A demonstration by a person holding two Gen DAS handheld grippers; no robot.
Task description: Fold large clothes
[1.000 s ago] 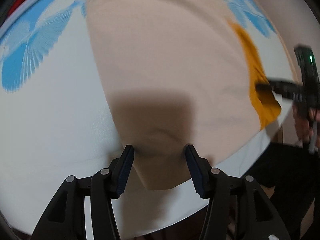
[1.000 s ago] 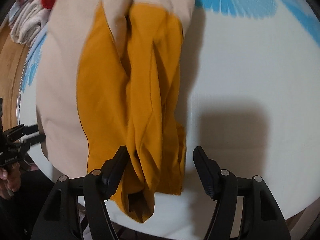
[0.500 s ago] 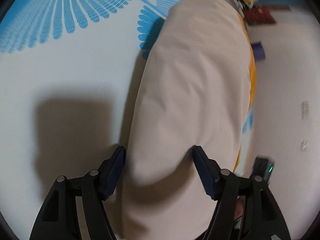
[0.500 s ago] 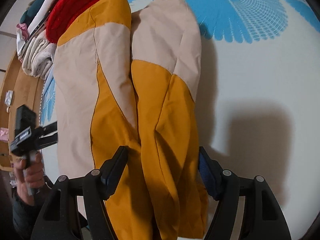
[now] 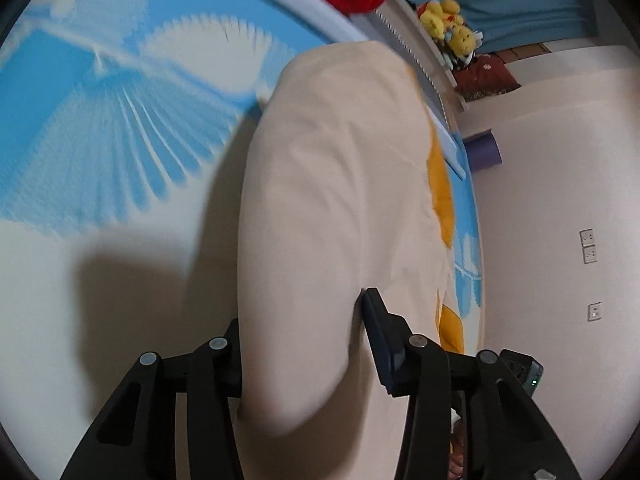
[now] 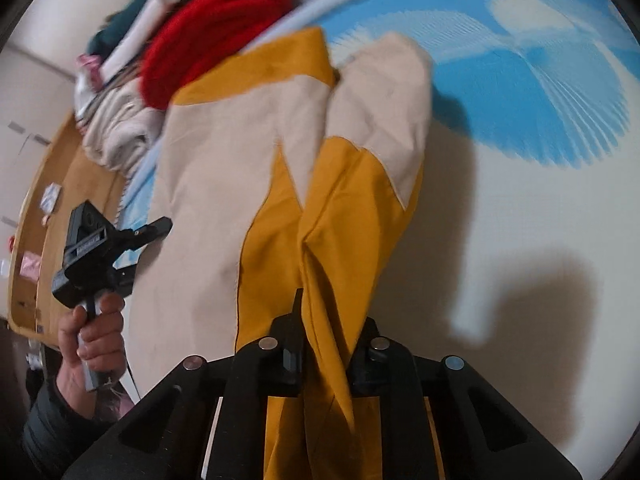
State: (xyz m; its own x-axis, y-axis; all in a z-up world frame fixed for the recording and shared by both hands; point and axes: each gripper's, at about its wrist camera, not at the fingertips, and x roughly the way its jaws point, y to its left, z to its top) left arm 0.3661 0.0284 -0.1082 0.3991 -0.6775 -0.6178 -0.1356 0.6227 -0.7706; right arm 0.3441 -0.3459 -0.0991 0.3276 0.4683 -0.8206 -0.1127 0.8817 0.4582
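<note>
Our right gripper (image 6: 326,344) has just closed its jaws on the orange hem of the jacket (image 6: 224,184) lying on the bed (image 6: 520,208), while our left gripper (image 5: 304,356) straddles beige cloth, jaws open, so lifting can begin.

Plenty of open bedsheet, white with a blue fan print (image 6: 520,184), on the right of the beige-and-mustard fabric garment (image 6: 224,184), so a gripper can slide in there no problem. The far end is jammed: a rolled red knit (image 6: 208,36) sits on a heap of pale folded clothes (image 6: 116,128) right against the garment's top edge. On the left side, only a thin strip of sheet before the bed edge, and the black left gripper (image 6: 132,248) hangs over it. In the left wrist view, a bare white wall (image 5: 560,184) runs close beyond that edge.
</note>
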